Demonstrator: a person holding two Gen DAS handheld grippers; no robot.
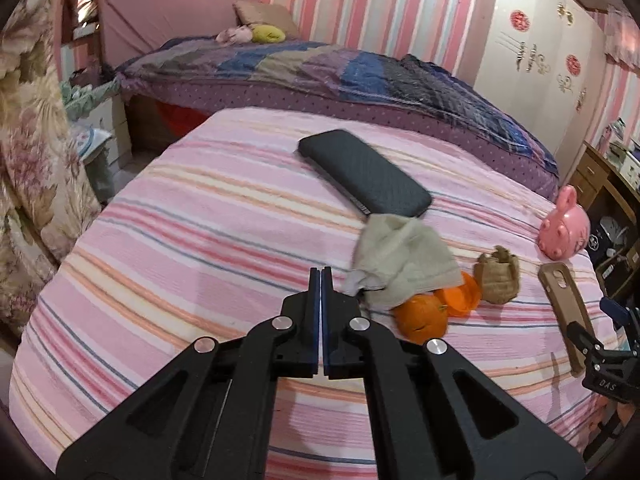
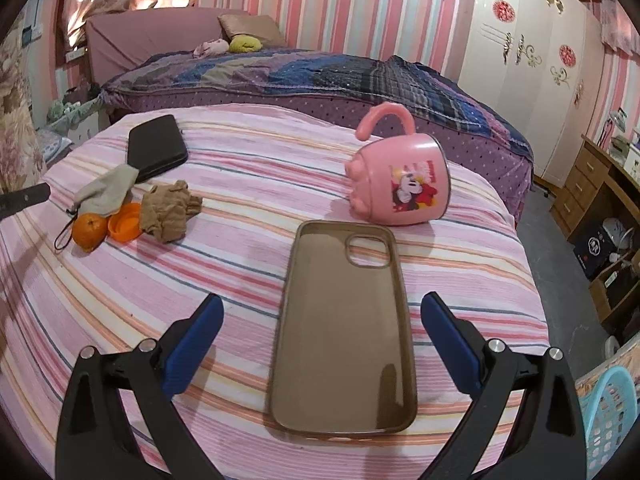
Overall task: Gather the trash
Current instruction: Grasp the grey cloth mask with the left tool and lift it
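The left gripper [image 1: 321, 270] is hovering with jaws pressed together, empty, beside the beige cloth [image 1: 404, 258], while the right gripper [image 2: 322, 306] is standing wide around the brown phone case [image 2: 342, 332].

Right tongs [image 2: 322, 316] agape, straddling phone case [image 2: 340, 328].

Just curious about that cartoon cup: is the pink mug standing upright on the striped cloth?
No, the pink mug lies tipped on its side on the striped cloth, with its handle arching upward.
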